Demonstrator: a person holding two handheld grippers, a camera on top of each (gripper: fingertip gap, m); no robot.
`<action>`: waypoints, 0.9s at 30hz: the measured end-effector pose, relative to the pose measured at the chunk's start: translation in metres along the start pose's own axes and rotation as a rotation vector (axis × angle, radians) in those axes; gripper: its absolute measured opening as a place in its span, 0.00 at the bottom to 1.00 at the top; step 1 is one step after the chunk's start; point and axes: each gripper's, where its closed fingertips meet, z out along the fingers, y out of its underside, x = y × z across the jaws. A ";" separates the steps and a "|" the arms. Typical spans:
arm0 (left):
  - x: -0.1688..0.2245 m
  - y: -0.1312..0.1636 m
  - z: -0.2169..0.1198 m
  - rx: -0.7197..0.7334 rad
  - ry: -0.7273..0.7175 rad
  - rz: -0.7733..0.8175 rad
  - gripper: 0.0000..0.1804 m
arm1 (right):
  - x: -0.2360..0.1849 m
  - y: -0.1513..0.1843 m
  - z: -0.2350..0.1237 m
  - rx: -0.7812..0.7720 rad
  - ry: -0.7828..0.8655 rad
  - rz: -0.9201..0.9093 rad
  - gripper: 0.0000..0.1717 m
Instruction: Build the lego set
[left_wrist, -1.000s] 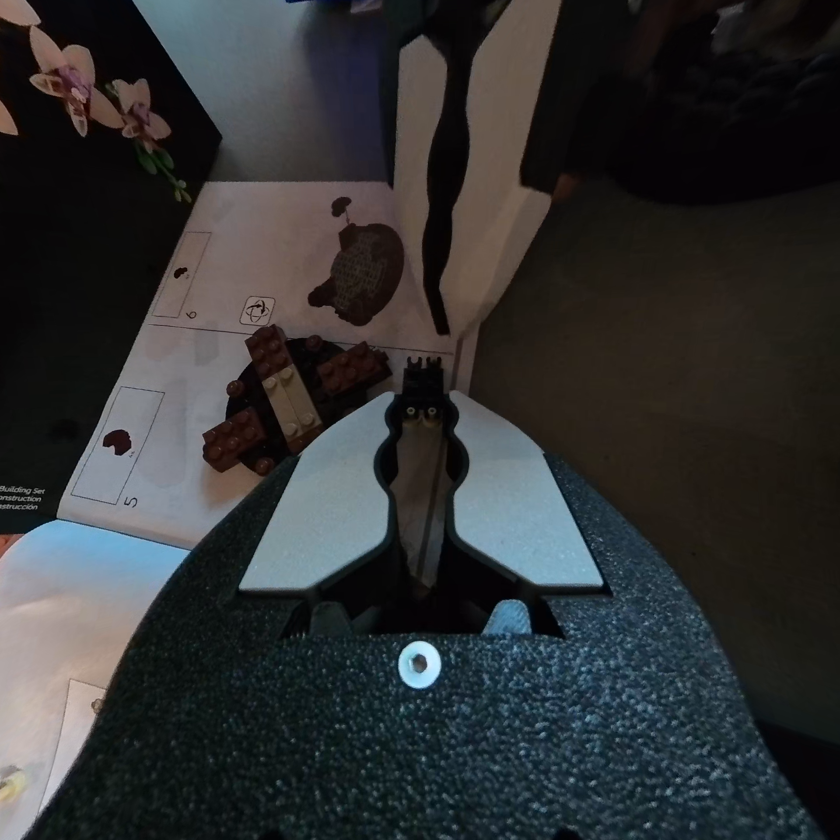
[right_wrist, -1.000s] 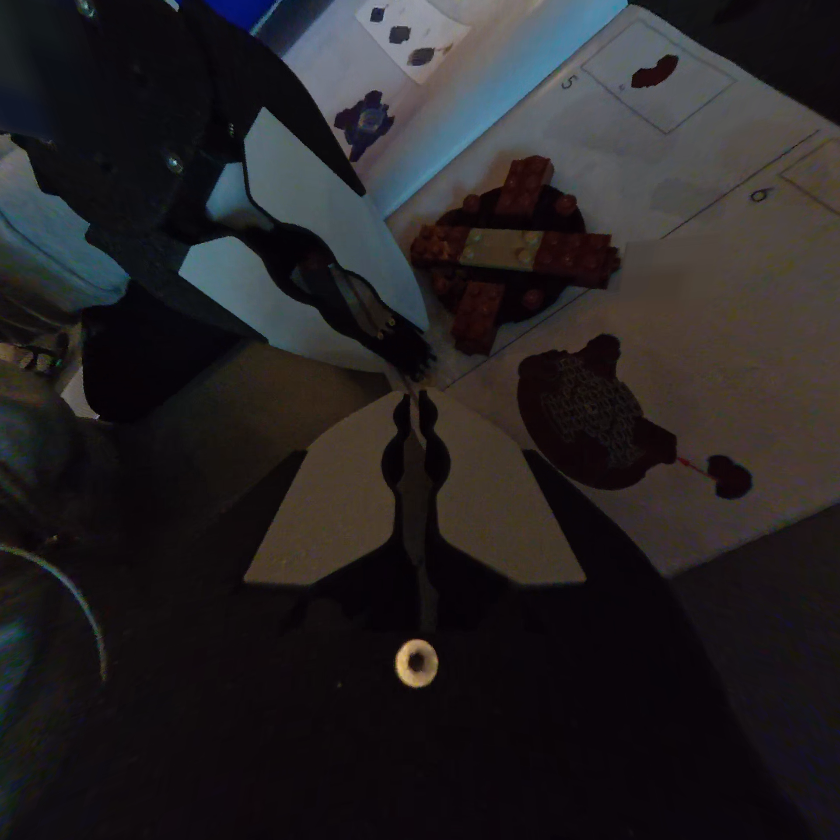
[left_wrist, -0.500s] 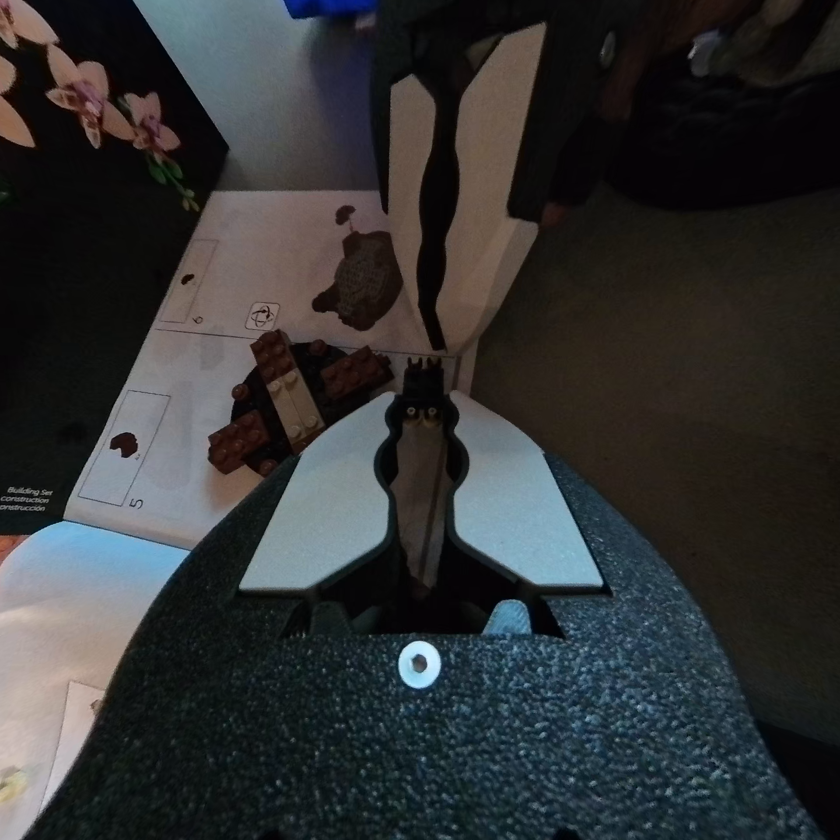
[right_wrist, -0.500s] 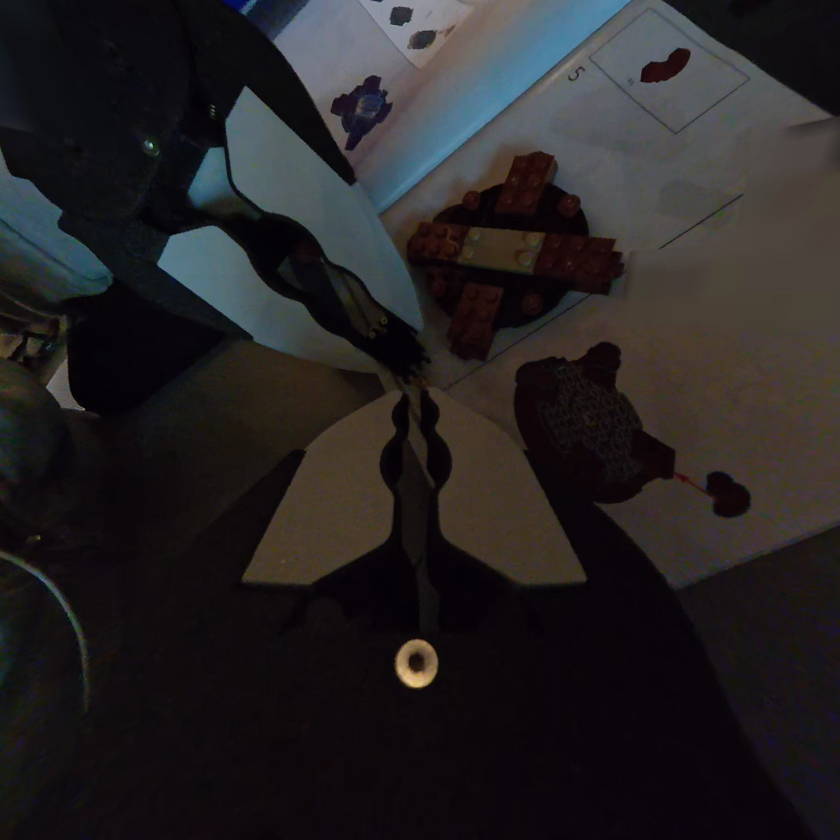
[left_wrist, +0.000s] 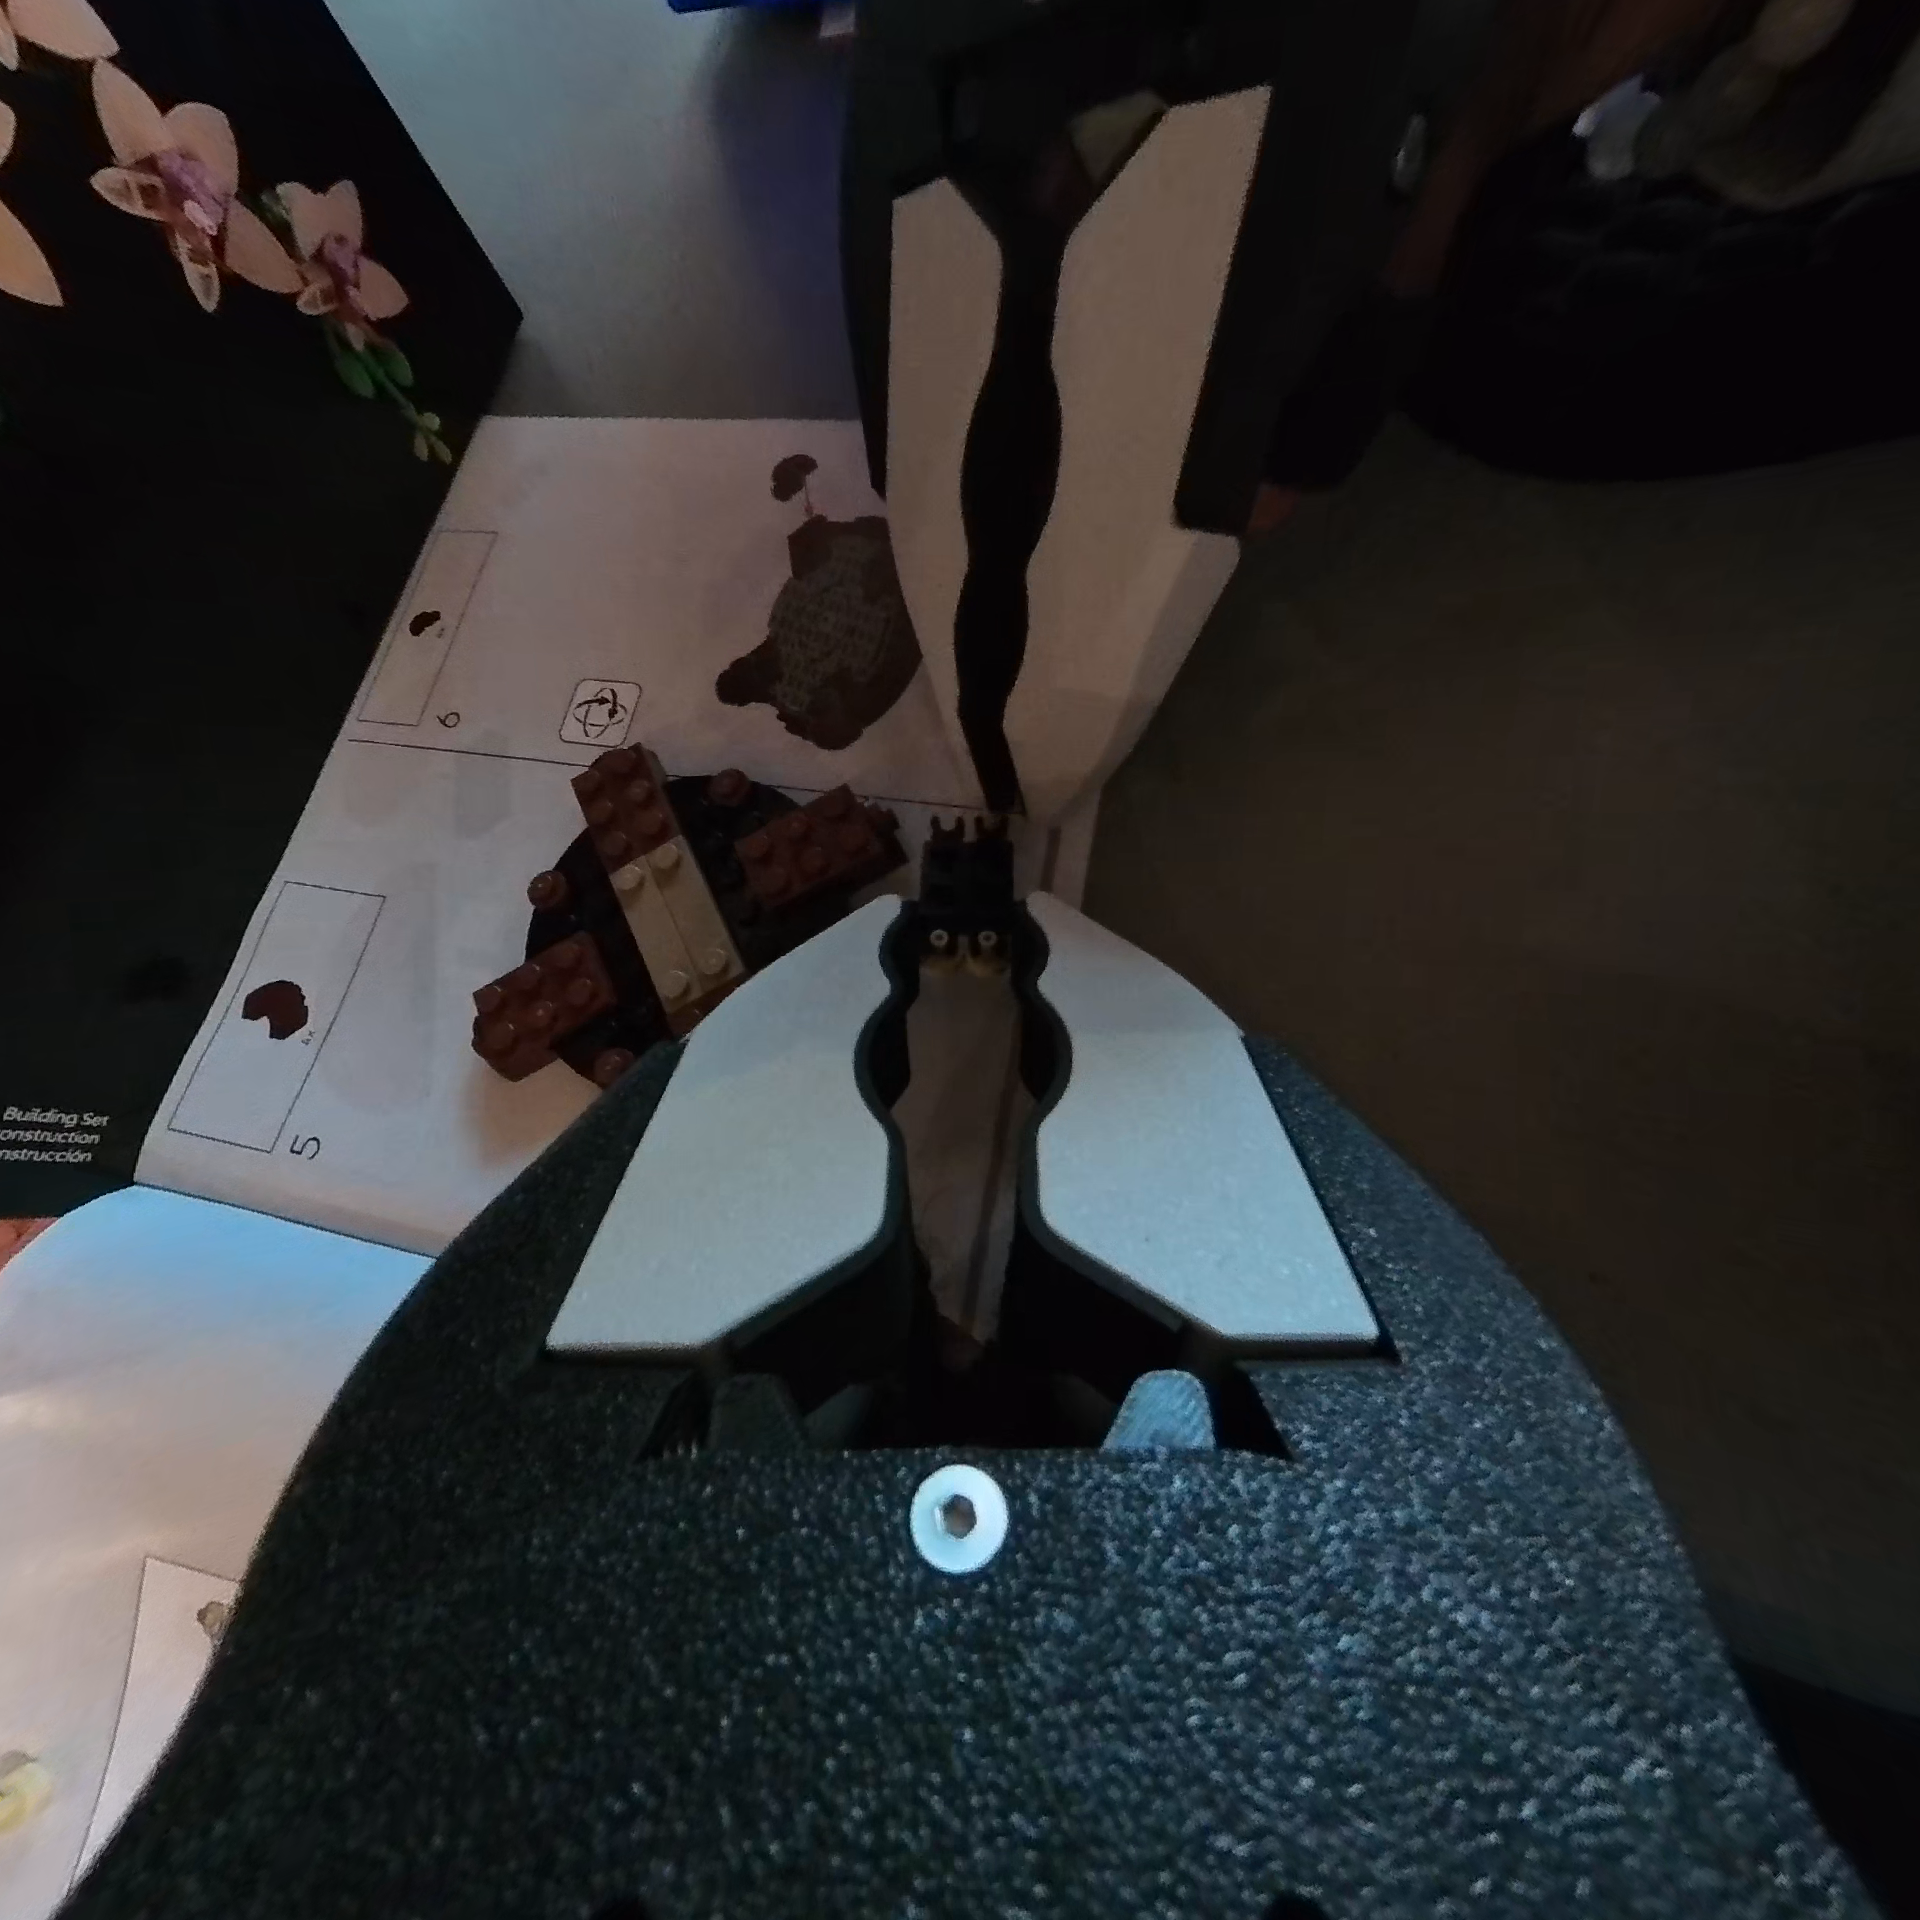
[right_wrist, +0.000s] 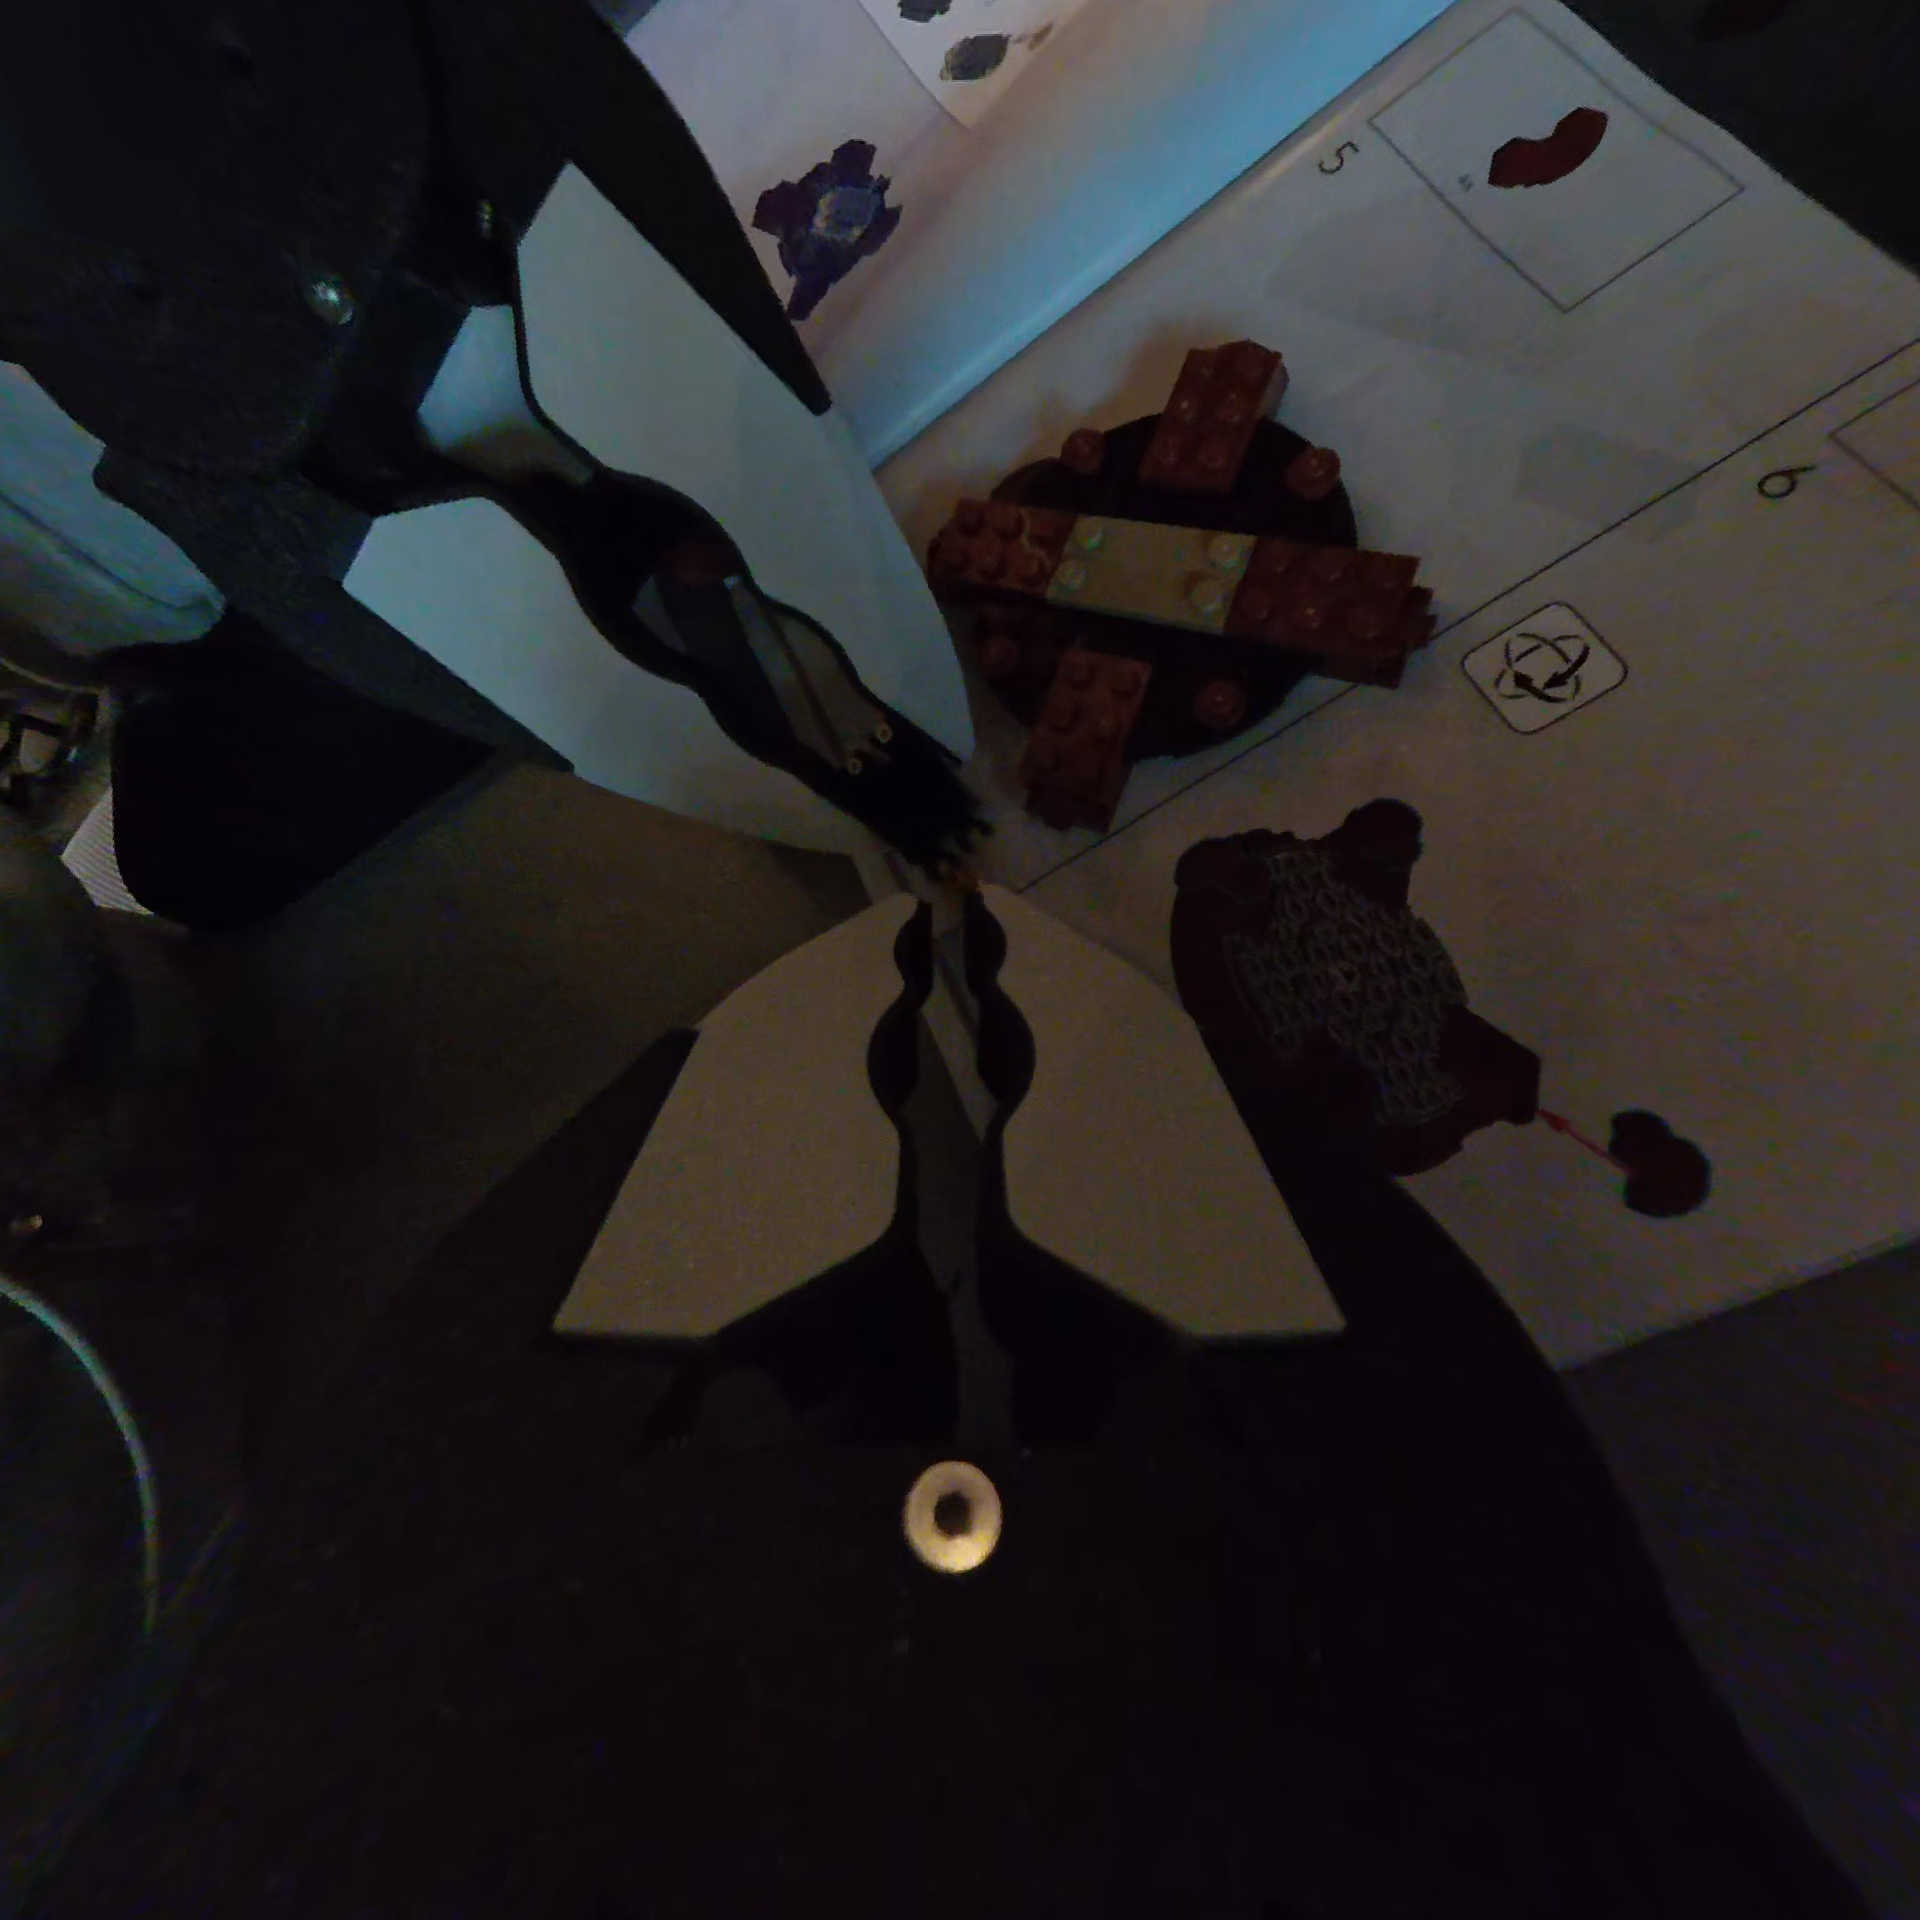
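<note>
Worktop: I'm looking at a dark, dim worktop (left_wrist: 1507, 935) filling the 3 o'clock side of my left wrist view. Everything else sits on it towards 9 to 12 o'clock.

Box: a black box printed with pale orchids (left_wrist: 156, 520) stands at 10 o'clock in the left view, hard against the paper.

Booklet: a white instruction booklet (left_wrist: 644, 540) lies open and flat. Its right edge runs just under both gripper tips.

Left gripper: my left gripper (left_wrist: 964, 914) is clamped on a small black piece, with both pads pressed against its sides. From the right wrist view it comes in from 10 o'clock, tip down near the booklet edge.

Right gripper: my right gripper (right_wrist: 943, 906) has its fingers drawn together. I can't tell whether anything tiny is pinched there. In the left view it hangs down from 12 o'clock, with its tip just above the black piece. I can't tell if the two are touching.

Brick build: a round dark plate crossed by brown and tan bricks (left_wrist: 665, 925) rests on the booklet. It's at 10 o'clock from my left fingertips and 1 o'clock from my right ones, near both and touched by neither.

Black piece: the small black piece (left_wrist: 966, 868) sticks out past my left fingertips, its pronged end pointing at the right gripper, clear of the page as far as I can tell.
</note>
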 end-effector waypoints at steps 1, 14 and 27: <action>0.000 0.000 0.000 -0.003 0.000 0.002 0.09 | 0.000 0.000 0.000 0.000 -0.001 -0.001 0.02; 0.000 0.000 0.001 -0.005 -0.001 0.010 0.09 | -0.002 -0.001 0.003 -0.005 0.000 -0.032 0.02; 0.002 0.004 -0.002 -0.116 0.030 -0.006 0.09 | -0.008 -0.001 0.004 -0.021 -0.004 -0.129 0.02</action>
